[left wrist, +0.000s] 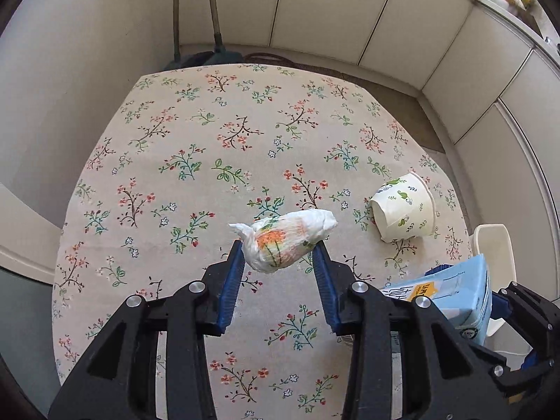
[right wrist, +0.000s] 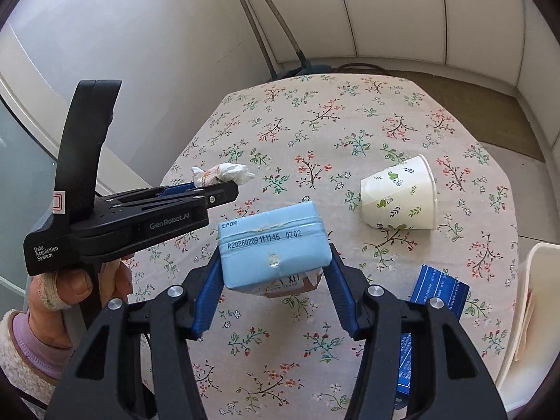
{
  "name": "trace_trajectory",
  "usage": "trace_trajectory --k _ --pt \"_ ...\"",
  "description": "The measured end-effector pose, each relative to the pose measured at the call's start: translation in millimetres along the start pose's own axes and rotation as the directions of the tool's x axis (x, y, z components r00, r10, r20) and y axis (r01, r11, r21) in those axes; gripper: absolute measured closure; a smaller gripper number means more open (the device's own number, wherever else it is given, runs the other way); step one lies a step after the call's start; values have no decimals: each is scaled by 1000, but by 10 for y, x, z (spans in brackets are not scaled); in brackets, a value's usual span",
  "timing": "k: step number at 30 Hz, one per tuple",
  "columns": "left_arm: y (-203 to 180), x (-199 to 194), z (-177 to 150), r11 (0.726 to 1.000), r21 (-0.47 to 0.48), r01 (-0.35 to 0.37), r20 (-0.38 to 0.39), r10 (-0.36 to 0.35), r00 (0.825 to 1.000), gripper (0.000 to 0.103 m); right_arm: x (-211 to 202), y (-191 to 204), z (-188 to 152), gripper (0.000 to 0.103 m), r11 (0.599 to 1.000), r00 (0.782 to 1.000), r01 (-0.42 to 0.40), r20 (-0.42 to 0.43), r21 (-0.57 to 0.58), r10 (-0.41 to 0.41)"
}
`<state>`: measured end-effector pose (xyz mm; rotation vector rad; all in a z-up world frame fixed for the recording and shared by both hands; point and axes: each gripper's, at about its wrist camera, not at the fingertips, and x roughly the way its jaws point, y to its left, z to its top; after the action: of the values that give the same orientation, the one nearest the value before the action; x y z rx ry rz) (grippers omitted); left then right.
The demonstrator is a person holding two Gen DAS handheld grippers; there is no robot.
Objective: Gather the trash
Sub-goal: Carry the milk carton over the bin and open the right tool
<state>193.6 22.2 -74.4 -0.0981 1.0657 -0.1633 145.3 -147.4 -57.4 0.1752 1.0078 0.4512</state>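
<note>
This looks like a home, most likely a dining corner beside a kitchen. A round table spread with a cream cotton cloth printed with small red and green flower sprigs (left wrist: 217, 161) fills the middle. Plain white panelled cabinet fronts (left wrist: 413, 24) curve round its far edge, two long grey broom or mop handles (left wrist: 196, 10) lean against the pale wall, and a white plastic chair (right wrist: 539, 301) stands at the table's right edge.
</note>
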Motion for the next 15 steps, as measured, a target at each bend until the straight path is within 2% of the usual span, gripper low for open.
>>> trace_trajectory --k 6,15 --pt "-101 -189 -20 1000 -5 20 36 -20 999 65 -328 -43 19 49 1000 997 1 73 19 -3" --pt "-387 -399 -81 998 29 53 67 -55 996 65 -849 -354 19 49 996 983 15 183 89 -31"
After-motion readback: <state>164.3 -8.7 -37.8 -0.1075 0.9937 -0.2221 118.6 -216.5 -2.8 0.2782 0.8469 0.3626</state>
